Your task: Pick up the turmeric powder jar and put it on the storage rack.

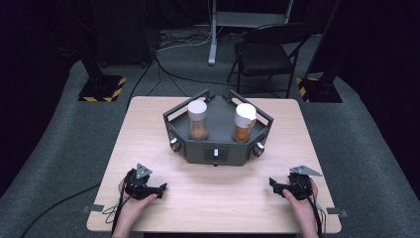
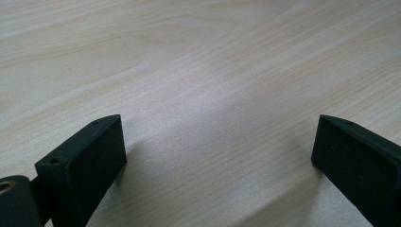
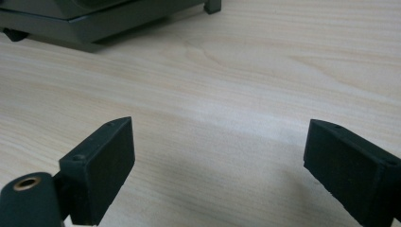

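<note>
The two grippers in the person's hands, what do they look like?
Both are black handheld tools. The left gripper and right gripper each carry a grey three-cornered plate on top and trail a dark cable toward the table's near edge. Up close, each has two blocky black jaws with small screw holes, plus a brass-coloured ring at the lower left. No sleeves are visible.

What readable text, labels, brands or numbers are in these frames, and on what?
None can be read.
The two jars in the dark rack show white lids or wraps with no legible print.
The small white mark on the rack's front panel is too small to read.
The yellow-black stripes on the stand bases carry no words.
</note>
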`<state>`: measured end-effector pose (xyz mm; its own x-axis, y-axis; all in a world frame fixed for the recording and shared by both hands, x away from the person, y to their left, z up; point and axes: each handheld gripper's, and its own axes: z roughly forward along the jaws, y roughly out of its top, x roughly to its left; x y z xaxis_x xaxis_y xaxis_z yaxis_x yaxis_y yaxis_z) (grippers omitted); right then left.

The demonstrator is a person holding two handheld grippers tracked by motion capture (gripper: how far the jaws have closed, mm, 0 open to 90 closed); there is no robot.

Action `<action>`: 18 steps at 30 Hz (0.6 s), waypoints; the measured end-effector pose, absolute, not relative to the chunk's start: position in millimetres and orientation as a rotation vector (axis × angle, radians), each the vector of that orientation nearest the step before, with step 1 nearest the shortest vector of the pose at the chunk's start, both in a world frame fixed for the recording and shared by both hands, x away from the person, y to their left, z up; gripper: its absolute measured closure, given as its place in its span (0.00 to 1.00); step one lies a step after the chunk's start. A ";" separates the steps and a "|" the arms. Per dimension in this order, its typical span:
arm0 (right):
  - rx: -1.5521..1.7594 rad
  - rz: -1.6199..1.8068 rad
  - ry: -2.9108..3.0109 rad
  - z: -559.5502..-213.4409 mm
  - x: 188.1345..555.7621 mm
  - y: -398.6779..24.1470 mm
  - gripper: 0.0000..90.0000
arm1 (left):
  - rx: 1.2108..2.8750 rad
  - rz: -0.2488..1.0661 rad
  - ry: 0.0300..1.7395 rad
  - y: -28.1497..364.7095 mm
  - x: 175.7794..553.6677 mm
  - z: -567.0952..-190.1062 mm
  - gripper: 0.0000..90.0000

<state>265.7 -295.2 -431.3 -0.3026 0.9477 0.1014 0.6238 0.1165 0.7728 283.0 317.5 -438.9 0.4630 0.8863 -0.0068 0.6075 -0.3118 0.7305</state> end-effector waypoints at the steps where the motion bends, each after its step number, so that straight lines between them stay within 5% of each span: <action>1: 1.525 1.030 1.982 -432.2 265.4 -295.3 0.10 | 2.038 0.530 1.240 317.2 283.1 -438.8 0.04; 18: 1.469 0.879 2.036 -433.4 259.0 -281.5 0.02 | 2.041 0.527 1.237 315.1 286.9 -438.8 0.03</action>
